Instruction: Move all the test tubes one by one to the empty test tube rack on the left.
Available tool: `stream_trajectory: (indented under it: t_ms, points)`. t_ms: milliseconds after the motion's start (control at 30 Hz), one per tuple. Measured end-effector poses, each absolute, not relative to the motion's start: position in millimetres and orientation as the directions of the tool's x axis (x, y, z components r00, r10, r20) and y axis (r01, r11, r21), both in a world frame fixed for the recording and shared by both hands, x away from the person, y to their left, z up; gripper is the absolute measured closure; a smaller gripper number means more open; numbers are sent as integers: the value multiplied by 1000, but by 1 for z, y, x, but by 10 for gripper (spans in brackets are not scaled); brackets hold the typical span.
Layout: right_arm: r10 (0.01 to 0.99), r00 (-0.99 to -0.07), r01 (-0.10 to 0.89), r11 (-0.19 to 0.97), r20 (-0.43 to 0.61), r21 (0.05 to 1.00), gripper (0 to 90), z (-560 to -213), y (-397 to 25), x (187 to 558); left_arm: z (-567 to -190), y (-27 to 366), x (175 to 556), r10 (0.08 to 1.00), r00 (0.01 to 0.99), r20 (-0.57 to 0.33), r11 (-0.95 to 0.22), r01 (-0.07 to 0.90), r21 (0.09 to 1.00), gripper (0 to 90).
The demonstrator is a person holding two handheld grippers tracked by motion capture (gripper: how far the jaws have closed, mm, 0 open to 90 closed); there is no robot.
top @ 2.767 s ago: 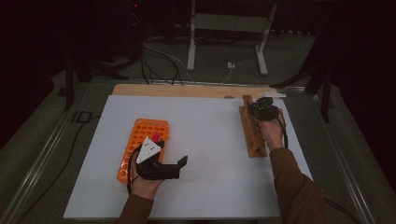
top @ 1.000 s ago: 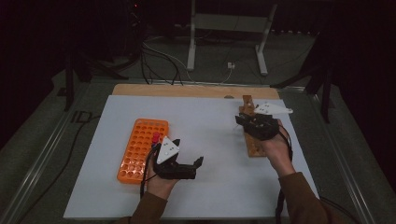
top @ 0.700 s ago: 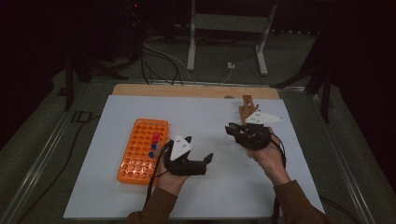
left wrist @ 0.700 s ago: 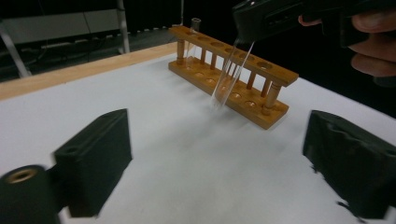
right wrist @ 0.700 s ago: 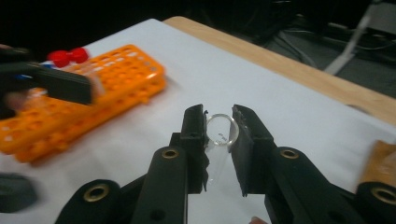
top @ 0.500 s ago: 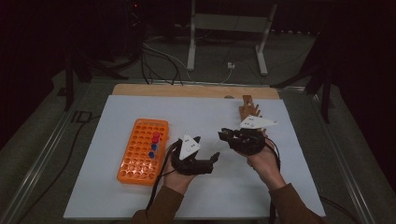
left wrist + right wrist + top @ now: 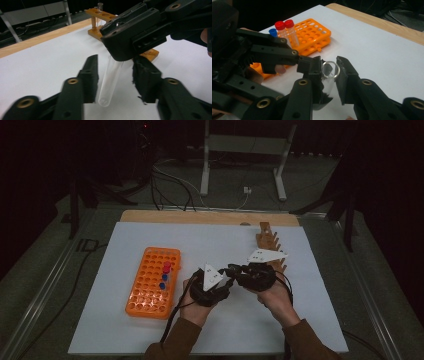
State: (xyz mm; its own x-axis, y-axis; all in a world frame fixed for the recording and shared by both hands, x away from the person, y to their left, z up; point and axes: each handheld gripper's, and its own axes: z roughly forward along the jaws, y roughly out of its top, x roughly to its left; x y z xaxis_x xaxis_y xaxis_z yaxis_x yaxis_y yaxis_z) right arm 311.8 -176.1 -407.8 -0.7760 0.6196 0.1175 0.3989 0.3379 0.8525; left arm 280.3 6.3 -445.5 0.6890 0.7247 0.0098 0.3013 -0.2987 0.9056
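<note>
A clear glass test tube (image 7: 109, 82) hangs mouth-up over the white mat, with my right gripper (image 7: 329, 63) shut on its rim (image 7: 330, 69). In the left gripper view the right gripper (image 7: 132, 32) comes in from above. My left gripper (image 7: 114, 67) stands open, its jaws on either side of the tube's lower half with gaps on both sides. In the high view both grippers meet at mid-table, the left gripper (image 7: 226, 281) just left of the right gripper (image 7: 235, 270).
An orange tube rack (image 7: 152, 281) sits left of my hands and holds red-capped tubes (image 7: 285, 29) and a blue-capped tube (image 7: 273, 32). A wooden rack (image 7: 267, 242) with one glass tube (image 7: 100, 7) stands at the right, behind my right hand.
My right gripper came left from the wooden rack with the glass tube. My left gripper moved right from the orange rack, and its open jaws now flank the tube.
</note>
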Motion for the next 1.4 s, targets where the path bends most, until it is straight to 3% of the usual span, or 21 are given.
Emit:
stream_trajectory:
  t_ms: [233, 433, 600, 667, 1000, 1400]
  points:
    - [604, -785, 406, 333, 138, 851, 753, -408, -175, 312, -446, 8, 280, 717, 697, 15, -306, 296, 905, 734]
    - [601, -788, 404, 335, 137, 851, 738, -408, -175, 311, -447, 8, 277, 709, 705, 29, -319, 284, 904, 765]
    - [619, -768, 417, 288, 165, 862, 515, -405, -184, 312, -447, 14, 276, 730, 682, 45, -326, 289, 900, 766]
    - [622, -763, 422, 273, 176, 865, 472, -403, -189, 311, -448, 18, 276, 738, 674, 38, -318, 298, 900, 766]
    - [721, -688, 372, 256, 80, 892, 161, -407, -208, 303, -441, 48, 266, 756, 654, 35, -290, 286, 913, 766]
    - [828, -558, 412, 213, 60, 886, 0, -426, -244, 301, -442, 94, 252, 775, 632, 2, -228, 277, 934, 765]
